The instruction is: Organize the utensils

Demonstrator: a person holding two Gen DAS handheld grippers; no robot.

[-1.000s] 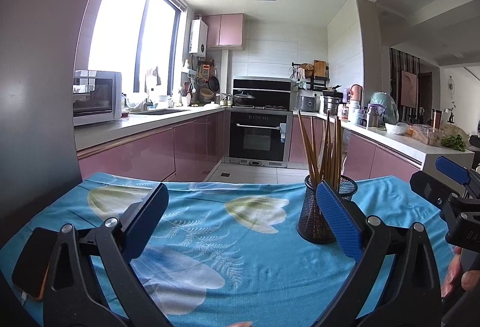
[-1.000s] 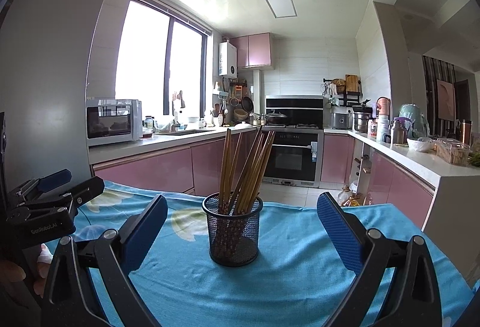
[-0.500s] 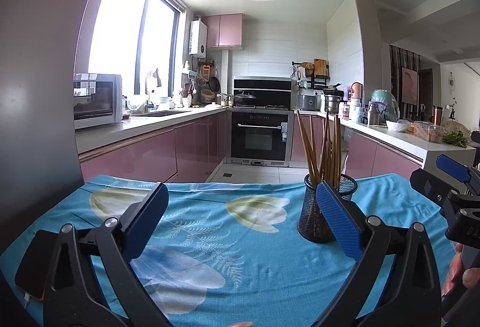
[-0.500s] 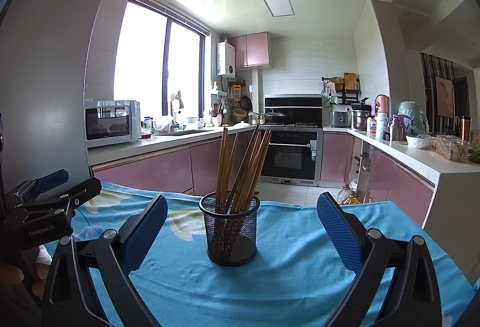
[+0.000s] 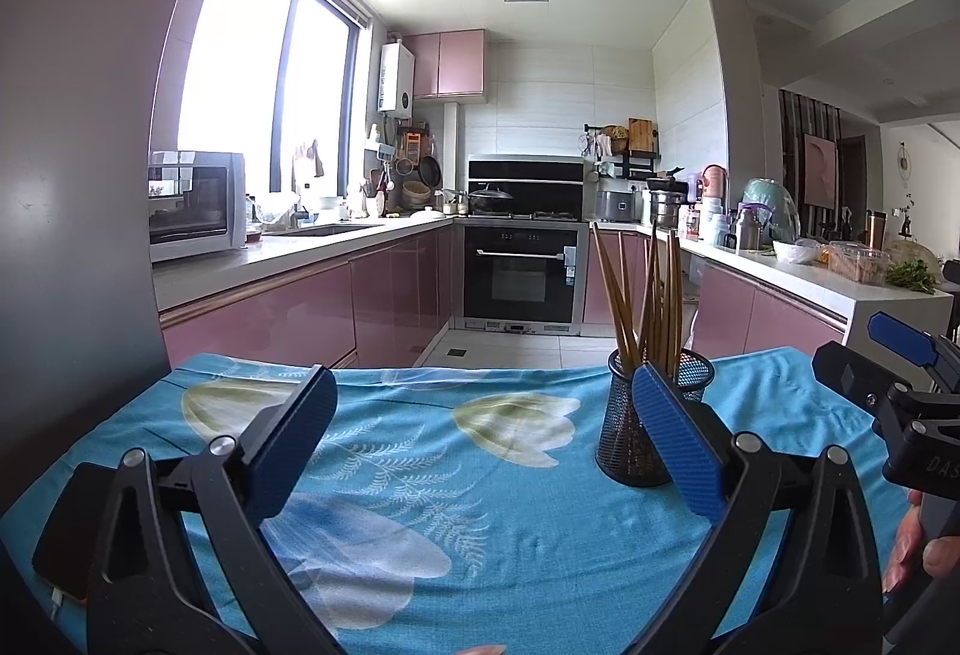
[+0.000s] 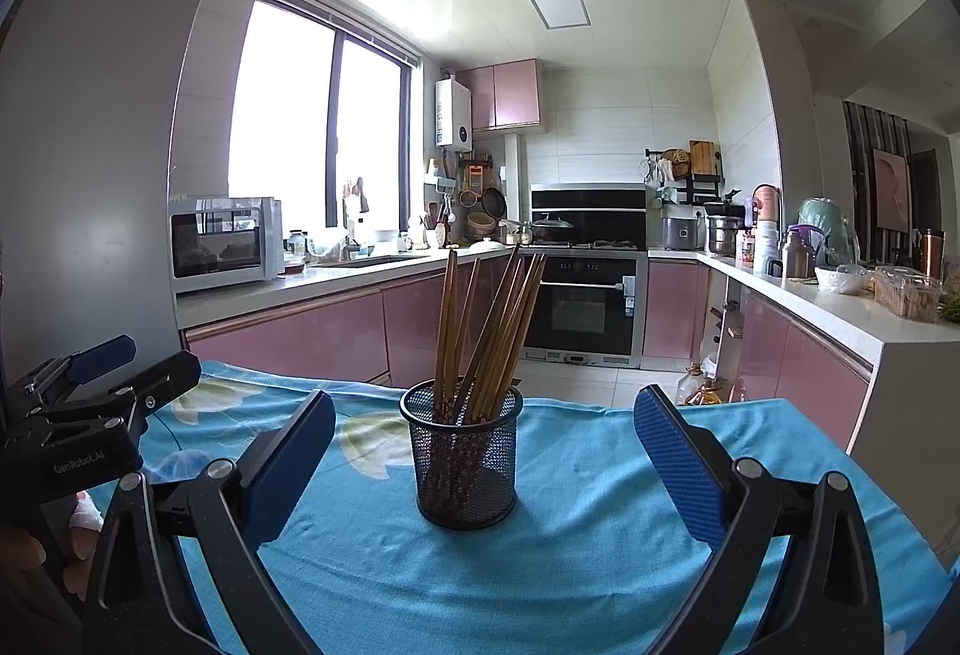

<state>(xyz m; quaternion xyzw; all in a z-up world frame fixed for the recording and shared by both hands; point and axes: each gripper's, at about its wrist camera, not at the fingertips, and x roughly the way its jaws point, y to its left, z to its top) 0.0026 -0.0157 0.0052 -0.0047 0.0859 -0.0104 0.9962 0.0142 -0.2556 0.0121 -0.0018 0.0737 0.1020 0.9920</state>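
A black mesh cup (image 6: 462, 466) stands upright on the blue flowered tablecloth (image 6: 600, 523), holding several brown chopsticks (image 6: 486, 331) that lean outward. My right gripper (image 6: 485, 460) is open, and the cup sits just ahead, centred between its blue pads. In the left wrist view the same cup (image 5: 624, 427) stands partly behind the right blue pad, its chopsticks (image 5: 645, 307) rising above it. My left gripper (image 5: 483, 436) is open over bare cloth with nothing between its fingers. Each gripper shows at the edge of the other's view.
A dark phone (image 5: 75, 529) lies at the table's near left corner. Beyond the far table edge is a kitchen with pink cabinets, an oven (image 6: 585, 310), a microwave (image 6: 222, 242) and a cluttered right counter (image 6: 840, 289). A grey fridge wall (image 6: 84, 175) rises at left.
Both views have shifted only slightly. The mesh cup sits a little nearer and more central between the right gripper's pads. Both grippers stay open.
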